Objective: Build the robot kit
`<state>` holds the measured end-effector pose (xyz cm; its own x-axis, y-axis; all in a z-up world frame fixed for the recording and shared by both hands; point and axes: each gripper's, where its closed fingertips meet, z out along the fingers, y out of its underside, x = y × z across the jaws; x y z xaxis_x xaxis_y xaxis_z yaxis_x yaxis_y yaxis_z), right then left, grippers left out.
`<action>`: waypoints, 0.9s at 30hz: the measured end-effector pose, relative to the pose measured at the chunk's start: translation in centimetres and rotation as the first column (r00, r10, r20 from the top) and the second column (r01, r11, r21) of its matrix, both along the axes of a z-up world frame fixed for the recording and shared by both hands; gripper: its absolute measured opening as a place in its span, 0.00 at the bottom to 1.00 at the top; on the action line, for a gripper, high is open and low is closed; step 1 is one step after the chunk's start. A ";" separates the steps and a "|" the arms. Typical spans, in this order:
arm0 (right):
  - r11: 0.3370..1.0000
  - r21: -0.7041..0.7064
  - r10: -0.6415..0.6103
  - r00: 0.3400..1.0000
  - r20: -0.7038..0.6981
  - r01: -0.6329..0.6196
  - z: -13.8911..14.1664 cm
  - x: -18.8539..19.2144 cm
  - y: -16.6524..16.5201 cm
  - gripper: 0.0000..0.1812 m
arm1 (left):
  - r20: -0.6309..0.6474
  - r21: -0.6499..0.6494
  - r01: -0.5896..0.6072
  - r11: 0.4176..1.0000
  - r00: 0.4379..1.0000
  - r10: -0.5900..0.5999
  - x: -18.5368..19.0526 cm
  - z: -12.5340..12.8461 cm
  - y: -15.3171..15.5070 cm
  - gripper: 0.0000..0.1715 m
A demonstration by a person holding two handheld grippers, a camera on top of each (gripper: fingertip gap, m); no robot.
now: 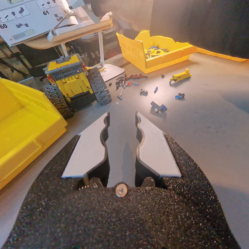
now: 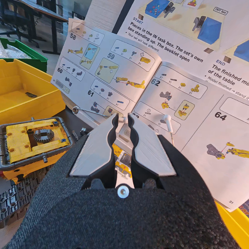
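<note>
Partly hidden booklet (image 2: pixel 134 80) behind right gripper (image 2: pixel 122 114)

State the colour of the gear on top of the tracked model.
Dark grey gear, clearest in the right wrist view.

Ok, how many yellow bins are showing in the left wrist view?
2 for certain: one yellow bin at the left edge beside the tracked model, another across the table holding small parts. A yellow strip under the dark sleeve may be a third.
</note>
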<state>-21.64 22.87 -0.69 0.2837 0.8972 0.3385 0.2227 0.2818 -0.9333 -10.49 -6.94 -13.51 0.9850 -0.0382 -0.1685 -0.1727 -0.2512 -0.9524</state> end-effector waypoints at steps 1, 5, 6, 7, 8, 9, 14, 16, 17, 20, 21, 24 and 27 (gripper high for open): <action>1.000 -0.010 0.001 1.000 0.005 -0.001 -0.2 -0.1 0.0 0.07 | 0.000 -0.006 -0.006 1.000 1.000 0.006 -0.2 -0.2 0.0 0.21; 0.998 -0.069 0.005 1.000 0.026 -0.003 -0.8 0.0 0.0 0.05 | 0.012 -0.011 -0.019 1.000 1.000 0.019 -0.6 -0.3 0.1 0.21; 0.997 -0.074 0.006 0.999 0.035 -0.003 -1.0 0.1 -0.1 0.05 | 0.013 -0.012 -0.021 1.000 1.000 0.021 -0.7 -0.3 0.2 0.21; 0.997 -0.076 0.008 0.999 0.043 -0.005 -1.3 0.2 -0.2 0.04 | 0.014 -0.012 -0.021 1.000 1.000 0.022 -0.7 -0.3 0.1 0.21; 0.997 -0.079 0.009 0.999 0.047 -0.005 -1.4 0.3 -0.2 0.04 | 0.013 -0.011 -0.021 1.000 1.000 0.021 -0.7 -0.3 0.1 0.21; 0.996 -0.085 0.012 0.999 0.048 -0.008 -1.5 0.4 -0.2 0.04 | 0.010 -0.012 -0.021 1.000 1.000 0.021 -0.7 -0.3 0.2 0.21; 0.994 -0.104 0.036 0.998 0.046 -0.031 -1.8 0.6 -0.3 0.06 | -0.005 -0.016 -0.015 1.000 1.000 0.015 -0.5 -0.4 0.2 0.21; 0.994 -0.101 0.037 0.998 0.051 -0.032 -1.9 0.7 -0.3 0.07 | -0.006 -0.016 -0.014 1.000 1.000 0.014 -0.5 -0.4 0.2 0.21; 0.994 -0.101 0.039 0.998 0.053 -0.034 -1.8 0.7 -0.4 0.07 | -0.005 -0.016 -0.014 1.000 1.000 0.014 -0.5 -0.4 0.2 0.21; 0.993 -0.103 0.051 0.999 0.000 -0.051 -0.8 0.6 -0.5 0.07 | -0.004 -0.017 -0.015 1.000 1.000 0.015 -0.6 -0.4 0.2 0.21; 0.993 -0.103 0.052 0.999 -0.001 -0.052 -0.8 0.5 -0.4 0.07 | -0.004 -0.017 -0.015 1.000 1.000 0.015 -0.6 -0.4 0.2 0.21; 0.989 -0.138 0.062 0.997 0.038 -0.056 -1.9 0.4 -0.4 0.05 | -0.005 -0.017 -0.017 1.000 1.000 0.017 -0.7 -0.4 0.2 0.21; 0.980 -0.185 0.079 0.996 0.045 -0.070 -2.3 0.7 -0.6 0.05 | -0.002 -0.015 -0.017 1.000 1.000 0.017 -0.7 -0.4 0.2 0.21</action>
<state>-20.89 22.27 -3.02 0.2002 0.9632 0.1796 0.2572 0.1252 -0.9582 -11.18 -6.72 -13.88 0.9852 -0.0238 -0.1700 -0.1701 -0.2683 -0.9482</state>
